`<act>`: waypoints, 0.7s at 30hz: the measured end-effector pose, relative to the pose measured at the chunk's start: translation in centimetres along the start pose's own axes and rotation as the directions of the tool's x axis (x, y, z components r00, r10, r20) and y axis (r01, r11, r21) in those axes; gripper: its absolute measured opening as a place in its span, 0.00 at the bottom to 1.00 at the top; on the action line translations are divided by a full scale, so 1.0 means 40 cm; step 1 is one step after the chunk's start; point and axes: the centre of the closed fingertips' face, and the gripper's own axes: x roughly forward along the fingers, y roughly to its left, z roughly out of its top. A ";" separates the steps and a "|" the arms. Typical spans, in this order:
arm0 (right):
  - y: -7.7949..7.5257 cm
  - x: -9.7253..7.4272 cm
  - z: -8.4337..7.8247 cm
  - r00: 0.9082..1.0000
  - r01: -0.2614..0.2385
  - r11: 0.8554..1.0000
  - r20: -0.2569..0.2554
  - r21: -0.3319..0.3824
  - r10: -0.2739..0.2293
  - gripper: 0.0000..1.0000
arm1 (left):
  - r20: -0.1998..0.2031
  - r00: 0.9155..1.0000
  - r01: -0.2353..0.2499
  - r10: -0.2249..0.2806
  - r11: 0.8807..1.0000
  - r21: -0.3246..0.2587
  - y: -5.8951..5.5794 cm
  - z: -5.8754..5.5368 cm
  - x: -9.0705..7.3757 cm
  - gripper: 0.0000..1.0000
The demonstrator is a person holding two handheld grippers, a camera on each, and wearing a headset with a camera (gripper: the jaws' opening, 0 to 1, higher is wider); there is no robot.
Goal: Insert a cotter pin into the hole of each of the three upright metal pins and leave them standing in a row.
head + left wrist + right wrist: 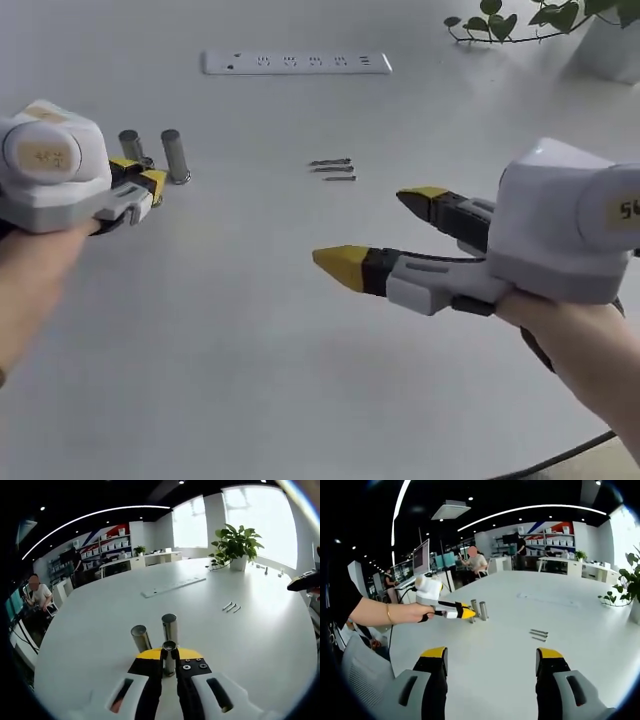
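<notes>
Two upright metal pins (175,155) (170,626) stand at the table's left, the other one (130,145) (140,637) beside it. A third metal pin (169,646) stands just in front of them, and my left gripper (148,182) (169,658) is shut on it. Three cotter pins (332,170) (231,607) (538,634) lie side by side on the table's middle. My right gripper (380,232) (491,659) hovers open and holds nothing, nearer me than the cotter pins and to their right. In the right gripper view the left gripper (451,610) sits against the metal pins (479,609).
A white power strip (296,63) (172,586) lies at the far side of the white table (260,340). A potted plant (545,20) (237,545) (626,587) stands at the far right. A cable (560,458) hangs by the near right edge. People sit at desks in the background.
</notes>
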 end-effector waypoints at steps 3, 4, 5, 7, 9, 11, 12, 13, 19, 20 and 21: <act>-0.004 -0.004 -0.007 1.000 0.006 1.000 -0.009 -0.004 -0.006 0.69 | -0.006 1.000 0.017 -0.018 1.000 -0.008 -0.007 -0.001 0.000 0.07; -0.004 -0.006 -0.010 1.000 0.008 1.000 -0.012 -0.007 -0.008 0.69 | -0.009 1.000 0.027 -0.027 1.000 -0.004 -0.012 -0.002 -0.001 0.07; -0.005 -0.007 -0.013 1.000 0.009 1.000 -0.016 -0.009 -0.009 0.69 | -0.010 0.999 0.032 -0.032 0.999 -0.003 -0.017 -0.002 -0.002 0.07; -0.003 -0.011 -0.017 1.000 0.010 1.000 -0.020 -0.009 -0.011 0.69 | -0.009 0.999 0.046 -0.046 0.999 0.012 -0.031 0.000 -0.004 0.07; -0.001 -0.014 -0.020 1.000 0.011 1.000 -0.022 -0.009 -0.011 0.69 | -0.009 0.998 0.057 -0.057 0.998 0.017 -0.042 0.002 -0.007 0.07; -0.001 -0.016 -0.026 0.999 0.015 1.000 -0.031 -0.016 -0.015 0.69 | -0.004 0.997 0.083 -0.083 0.996 0.017 -0.060 0.007 -0.008 0.07; -0.001 -0.017 -0.028 0.999 0.017 1.000 -0.035 -0.021 -0.018 0.69 | -0.003 0.995 0.103 -0.103 0.995 0.014 -0.072 0.009 -0.008 0.07; -0.001 -0.018 -0.029 0.999 0.017 1.000 -0.037 -0.025 -0.018 0.69 | -0.001 0.994 0.110 -0.110 0.994 0.015 -0.078 0.012 -0.010 0.07; 0.000 -0.025 -0.038 0.999 0.017 1.000 -0.046 -0.027 -0.018 0.69 | 0.004 0.987 0.162 -0.163 0.986 0.044 -0.137 0.019 -0.014 0.07; -0.002 -0.027 -0.041 0.999 0.019 0.999 -0.049 -0.027 -0.020 0.69 | 0.004 0.986 0.168 -0.168 0.984 0.052 -0.145 0.020 -0.015 0.07; -0.002 -0.028 -0.044 0.998 0.020 0.999 -0.053 -0.027 -0.021 0.69 | 0.004 0.985 0.174 -0.175 0.983 0.058 -0.153 0.020 -0.017 0.07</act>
